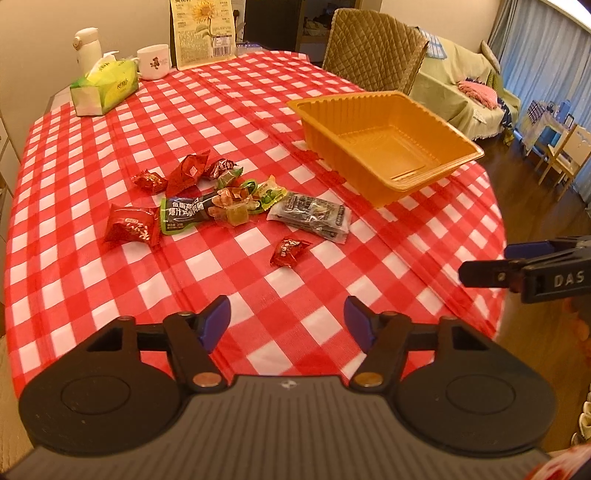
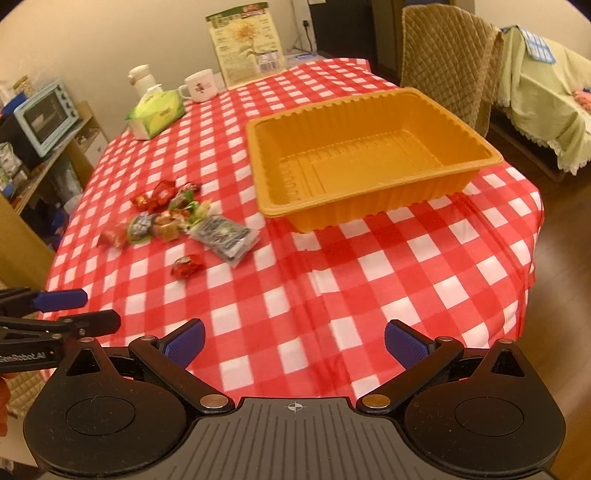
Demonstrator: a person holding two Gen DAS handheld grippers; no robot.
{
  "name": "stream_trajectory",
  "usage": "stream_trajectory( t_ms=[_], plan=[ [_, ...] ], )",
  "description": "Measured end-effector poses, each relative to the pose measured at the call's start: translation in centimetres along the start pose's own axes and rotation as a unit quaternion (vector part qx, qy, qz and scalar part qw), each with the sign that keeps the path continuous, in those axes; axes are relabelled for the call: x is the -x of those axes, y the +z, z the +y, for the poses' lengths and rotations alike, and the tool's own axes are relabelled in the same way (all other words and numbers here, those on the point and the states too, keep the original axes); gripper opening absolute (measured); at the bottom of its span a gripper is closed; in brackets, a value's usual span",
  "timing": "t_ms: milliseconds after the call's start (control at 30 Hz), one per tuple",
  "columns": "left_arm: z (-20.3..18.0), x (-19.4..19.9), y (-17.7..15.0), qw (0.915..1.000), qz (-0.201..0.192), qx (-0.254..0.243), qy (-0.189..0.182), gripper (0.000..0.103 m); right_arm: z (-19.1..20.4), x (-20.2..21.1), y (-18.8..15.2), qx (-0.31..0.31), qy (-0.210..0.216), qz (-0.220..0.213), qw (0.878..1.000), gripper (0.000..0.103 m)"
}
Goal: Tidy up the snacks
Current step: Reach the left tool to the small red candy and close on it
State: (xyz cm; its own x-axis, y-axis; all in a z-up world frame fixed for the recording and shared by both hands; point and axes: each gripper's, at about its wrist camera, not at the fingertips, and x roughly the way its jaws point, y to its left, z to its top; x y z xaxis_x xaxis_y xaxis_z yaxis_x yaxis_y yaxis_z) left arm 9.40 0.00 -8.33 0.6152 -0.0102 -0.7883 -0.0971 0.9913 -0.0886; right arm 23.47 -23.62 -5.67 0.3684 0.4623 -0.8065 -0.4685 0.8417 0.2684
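Observation:
Several wrapped snacks (image 1: 221,199) lie in a loose pile on the red-checked tablecloth (image 1: 258,110); they also show in the right wrist view (image 2: 173,218). One red candy (image 1: 290,252) lies apart, nearest me, also in the right wrist view (image 2: 186,266). A clear grey packet (image 1: 310,217) lies right of the pile. An empty orange plastic tray (image 1: 454,142) stands to the right, seen larger in the right wrist view (image 2: 476,146). My left gripper (image 1: 287,320) is open and empty above the near table. My right gripper (image 2: 294,343) is open and empty, short of the tray.
At the far end stand a green tissue box (image 1: 105,86), a white mug (image 1: 154,62), a white flask (image 1: 87,46) and a sunflower-printed bag (image 1: 204,31). A quilted chair (image 1: 373,50) stands behind the tray. The table's right edge drops to wooden floor (image 2: 576,258).

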Motion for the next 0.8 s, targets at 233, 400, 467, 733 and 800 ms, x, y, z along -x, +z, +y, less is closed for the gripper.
stream_trajectory(
  t_ms=[233,400,467,733,800],
  plan=[
    [0.0,-3.4,1.5,0.9996,-0.001,-0.027,0.0,0.05,-1.7,-2.2,1.1,-0.011,0.006,0.01,1.0,0.103],
    [-0.2,-5.4,2.7,0.9989,-0.003,-0.046,-0.002,0.044,-2.6,-2.9,1.4,-0.029,0.004,0.001,1.0,0.103],
    [-0.1,-6.2,3.1,0.9987,0.0,-0.05,-0.001,0.042,-2.9,-3.2,1.5,-0.032,-0.003,0.002,0.999,0.103],
    [-0.2,-8.7,4.1,0.9975,0.02,-0.066,-0.014,0.031,-4.4,-3.9,2.0,-0.045,-0.01,0.008,0.999,0.103],
    [-0.2,-9.1,4.2,0.9975,0.023,-0.066,-0.015,0.03,-4.6,-3.8,2.1,-0.045,-0.011,0.008,0.999,0.103]
  ],
)
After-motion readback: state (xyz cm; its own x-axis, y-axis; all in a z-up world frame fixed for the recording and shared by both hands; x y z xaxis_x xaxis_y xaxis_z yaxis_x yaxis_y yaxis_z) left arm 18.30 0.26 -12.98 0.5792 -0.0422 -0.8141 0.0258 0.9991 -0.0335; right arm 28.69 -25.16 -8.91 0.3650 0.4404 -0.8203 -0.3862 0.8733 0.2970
